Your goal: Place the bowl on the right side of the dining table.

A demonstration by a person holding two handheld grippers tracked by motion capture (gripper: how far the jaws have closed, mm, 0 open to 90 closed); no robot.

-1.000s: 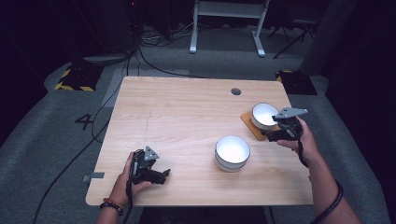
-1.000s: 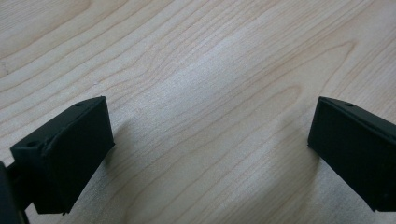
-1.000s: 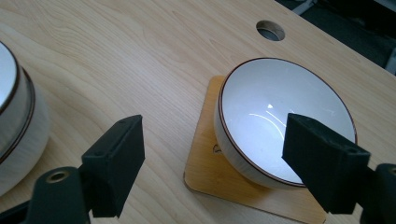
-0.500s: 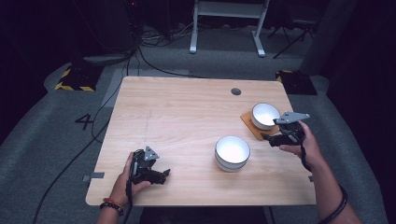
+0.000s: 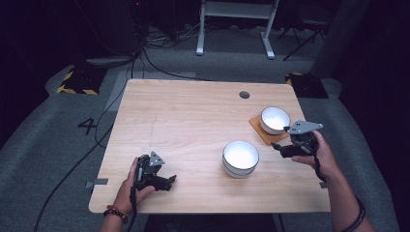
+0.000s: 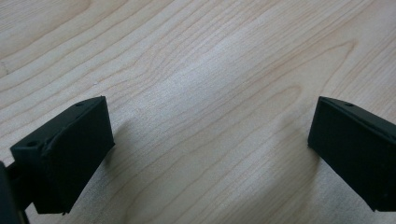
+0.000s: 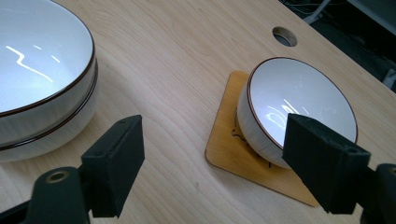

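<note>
Right gripper [image 5: 283, 147] is hovering wide open just beside the small bowl [image 5: 274, 119] on its coaster [image 5: 257, 130], while the left gripper [image 5: 164, 181] is sitting open on the tabletop [image 5: 193, 116].

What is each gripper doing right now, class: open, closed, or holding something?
Left gripper: open, holding nothing, over bare table.
Right gripper: open, holding nothing, near the small bowl on its coaster.
</note>
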